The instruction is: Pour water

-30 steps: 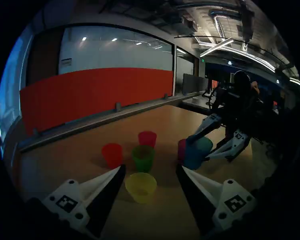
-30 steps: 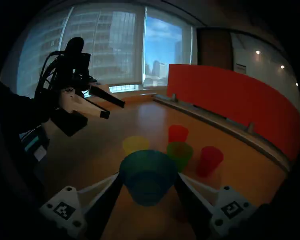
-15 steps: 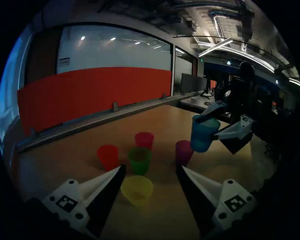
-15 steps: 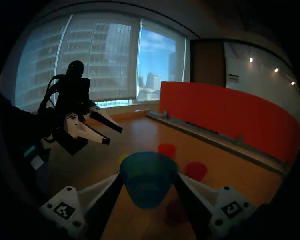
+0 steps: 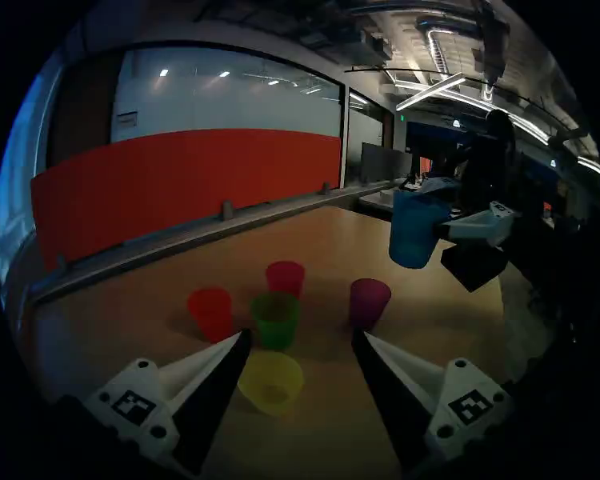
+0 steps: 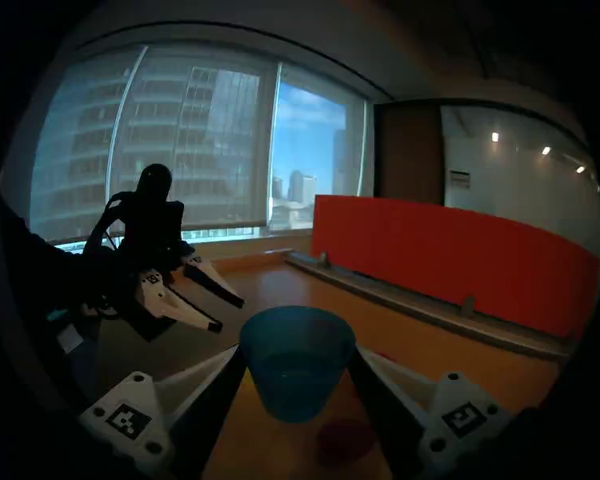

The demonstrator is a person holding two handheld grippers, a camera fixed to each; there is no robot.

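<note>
Holds blue cup [image 6: 298, 376] upright, clamped between both fingers of right gripper [image 6: 298, 354], high above table [image 5: 340, 240]. Kept level, probably to retain contents until positioned over a receiving cup. Below, standing mouth-up for filling: purple cup [image 5: 370, 302], pink cup [image 5: 286, 278], green cup [image 5: 276, 318], red cup [image 5: 210, 312], yellow cup [image 5: 270, 382]. Left gripper [image 5: 300, 336]: fingers apart, empty, aimed over yellow cup. No legible brand or writing. Square coded markers [image 5: 132, 406] on gripper fingers. Wall sign [image 5: 126, 120] too small to read.
</note>
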